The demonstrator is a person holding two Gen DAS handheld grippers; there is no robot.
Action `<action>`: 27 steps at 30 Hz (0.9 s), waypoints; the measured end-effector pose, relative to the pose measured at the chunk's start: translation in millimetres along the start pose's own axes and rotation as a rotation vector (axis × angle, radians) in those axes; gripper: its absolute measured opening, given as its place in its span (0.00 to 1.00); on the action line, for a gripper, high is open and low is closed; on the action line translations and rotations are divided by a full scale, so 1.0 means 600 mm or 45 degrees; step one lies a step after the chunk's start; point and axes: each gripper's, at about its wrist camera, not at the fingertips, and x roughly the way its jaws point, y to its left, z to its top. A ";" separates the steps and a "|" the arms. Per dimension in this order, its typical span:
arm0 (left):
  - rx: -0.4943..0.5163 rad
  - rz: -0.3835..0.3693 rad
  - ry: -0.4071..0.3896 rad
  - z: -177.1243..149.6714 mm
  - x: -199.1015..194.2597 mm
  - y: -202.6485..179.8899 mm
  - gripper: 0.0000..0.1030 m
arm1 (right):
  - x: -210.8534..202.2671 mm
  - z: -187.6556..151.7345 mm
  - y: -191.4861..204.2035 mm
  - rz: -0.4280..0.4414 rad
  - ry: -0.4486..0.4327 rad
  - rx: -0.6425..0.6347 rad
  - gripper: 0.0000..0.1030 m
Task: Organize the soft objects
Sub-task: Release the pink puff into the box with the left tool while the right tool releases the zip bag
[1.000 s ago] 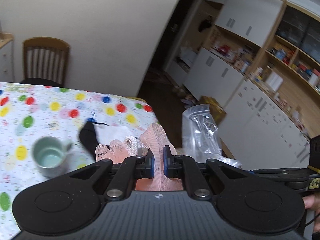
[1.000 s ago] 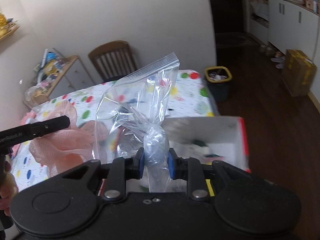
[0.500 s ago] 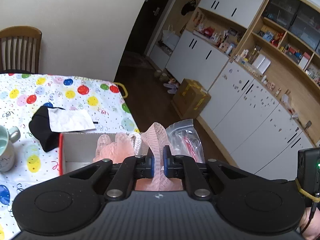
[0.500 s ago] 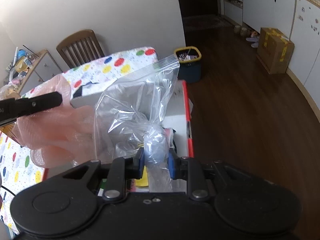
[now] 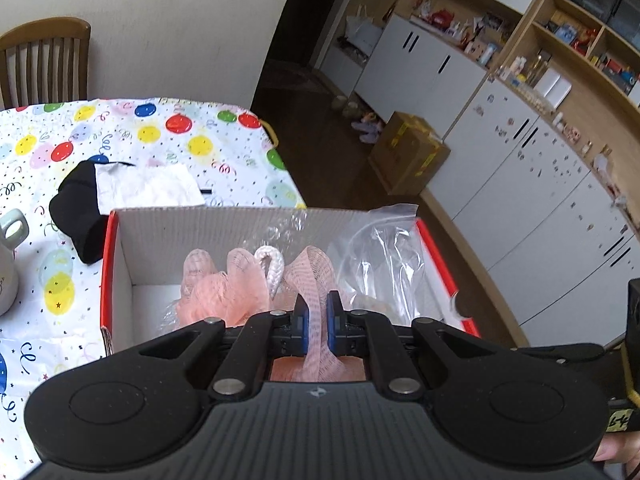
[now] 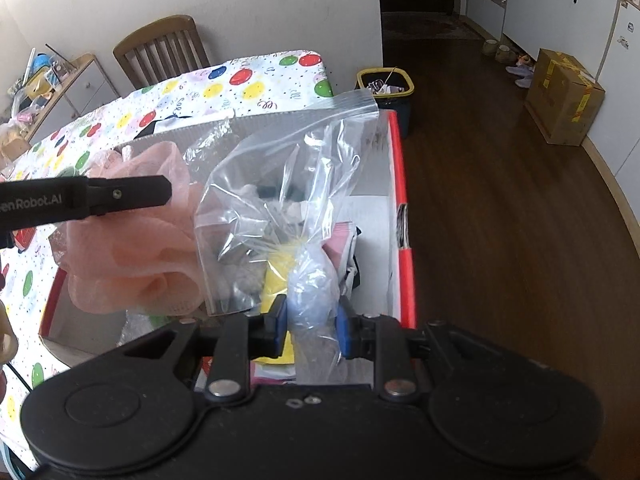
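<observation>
left wrist view first: the table [image 5: 36, 344] under its balloon-print cloth is the biggest thing before me, and on its near right corner sits the cardboard box [image 5: 200, 224], white corrugated inside with red edges. right wrist view shows that same box [image 6: 402, 184] from above its right side, with pink and yellow flat items lying on its floor.

next in size is the pink mesh bath pouf [image 5: 224, 284]. my left gripper [image 5: 317, 314] has its jaws pressed together on a strip of that mesh, so the pouf hangs ahead of the fingers, over the open box. a white rope loop [image 5: 272, 264] stands up from the middle of the pouf. from the right wrist view the pouf [image 6: 132, 264] bulges at the left, with my left tool's black finger crossing in front of it.

just beside the pouf is the clear zip bag [image 6: 288, 184]. my right gripper [image 6: 312, 330] pinches the bag's bunched lower part between its blue pads, and the zip edge points up and away, over the box. in the left wrist view the bag [image 5: 380, 248] shows just right of the pouf, above the box's right side.

smaller things lie on the cloth beyond the box: a black and white sock [image 5: 100, 200] near its far left corner, and a pale mug [image 5: 10, 256] at the left edge.
</observation>
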 end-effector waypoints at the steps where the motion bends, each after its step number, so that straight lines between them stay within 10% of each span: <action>1: 0.001 0.003 0.004 -0.002 0.002 0.002 0.08 | 0.001 0.000 0.000 0.002 0.000 -0.003 0.22; 13: 0.031 -0.005 0.001 -0.011 -0.005 0.005 0.16 | -0.011 -0.002 0.002 0.017 -0.016 -0.095 0.29; 21: 0.095 -0.006 -0.042 -0.022 -0.030 -0.006 0.70 | -0.033 -0.002 0.003 0.042 -0.059 -0.135 0.56; 27: 0.112 -0.024 -0.051 -0.024 -0.051 -0.006 0.70 | -0.051 0.000 0.003 0.067 -0.078 -0.146 0.62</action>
